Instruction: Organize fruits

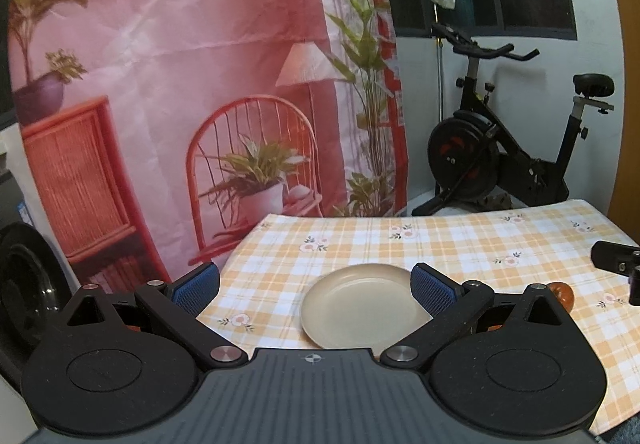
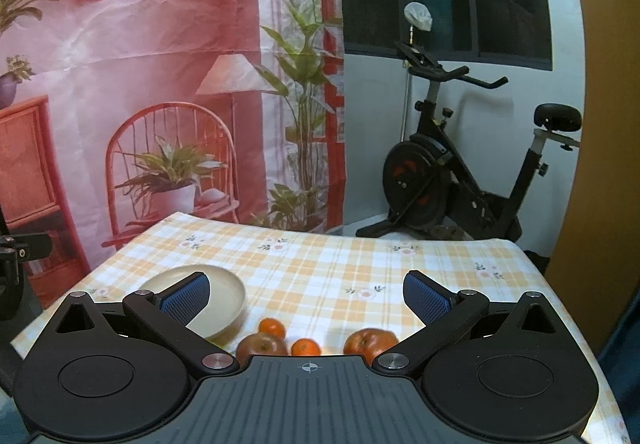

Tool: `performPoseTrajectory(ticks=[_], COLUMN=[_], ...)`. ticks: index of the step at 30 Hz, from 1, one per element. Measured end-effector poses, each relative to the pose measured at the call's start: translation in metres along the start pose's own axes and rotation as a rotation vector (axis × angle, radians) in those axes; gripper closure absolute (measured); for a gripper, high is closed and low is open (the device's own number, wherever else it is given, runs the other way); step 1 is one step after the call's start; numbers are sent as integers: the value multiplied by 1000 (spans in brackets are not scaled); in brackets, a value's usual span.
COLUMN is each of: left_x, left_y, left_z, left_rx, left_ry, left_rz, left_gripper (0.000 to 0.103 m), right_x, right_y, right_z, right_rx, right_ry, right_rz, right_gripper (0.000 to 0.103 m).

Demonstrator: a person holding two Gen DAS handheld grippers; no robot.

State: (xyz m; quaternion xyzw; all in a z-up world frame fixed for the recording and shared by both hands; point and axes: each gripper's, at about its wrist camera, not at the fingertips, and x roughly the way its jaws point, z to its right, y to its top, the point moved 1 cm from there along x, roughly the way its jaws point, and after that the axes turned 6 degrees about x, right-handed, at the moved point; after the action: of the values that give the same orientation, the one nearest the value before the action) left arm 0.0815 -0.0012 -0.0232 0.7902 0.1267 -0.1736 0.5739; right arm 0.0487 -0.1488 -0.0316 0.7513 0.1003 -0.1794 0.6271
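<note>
Now hovering above the near edge of the surface (image 2: 320, 264), checked cloth over it: left gripper (image 1: 316, 286) with jaws spread wide and released, nothing between them. Right gripper (image 2: 306, 294) likewise spread and unladen. Beige plate (image 1: 360, 308) bare, toward the near left corner. Close to the near edge, right of the plate: two reddish apples (image 2: 262, 346) (image 2: 370, 342), two small oranges (image 2: 272, 327) (image 2: 306, 347) between them, all off the plate.
</note>
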Motion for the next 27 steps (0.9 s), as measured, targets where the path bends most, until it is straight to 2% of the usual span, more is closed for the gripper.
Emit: performPoseTrajectory(ticks=[3,8,12,23,27], left_x=[15,41,62,111,124], left_y=[1,-1,-4,-11,-15], left_z=[0,-3,-6,-4,1], left_rx=[9,-21,-27,-42,-85], left_ry=[-45,-74,-59,-158,-239], left_rz=[3,-24,-43,-147,-143], left_gripper=[4,9,16,19,20], right_x=[19,46,64,104,118], right_y=[-2,-8,-14,-29,-33], right_z=[7,12,13,6,4], right_rx=[-5,-12,-15,-47,-64], right_ry=[-8,-20,1,39,54], right_rz=[12,13,8,-105,-155], right_gripper=[0,0,0,0,1])
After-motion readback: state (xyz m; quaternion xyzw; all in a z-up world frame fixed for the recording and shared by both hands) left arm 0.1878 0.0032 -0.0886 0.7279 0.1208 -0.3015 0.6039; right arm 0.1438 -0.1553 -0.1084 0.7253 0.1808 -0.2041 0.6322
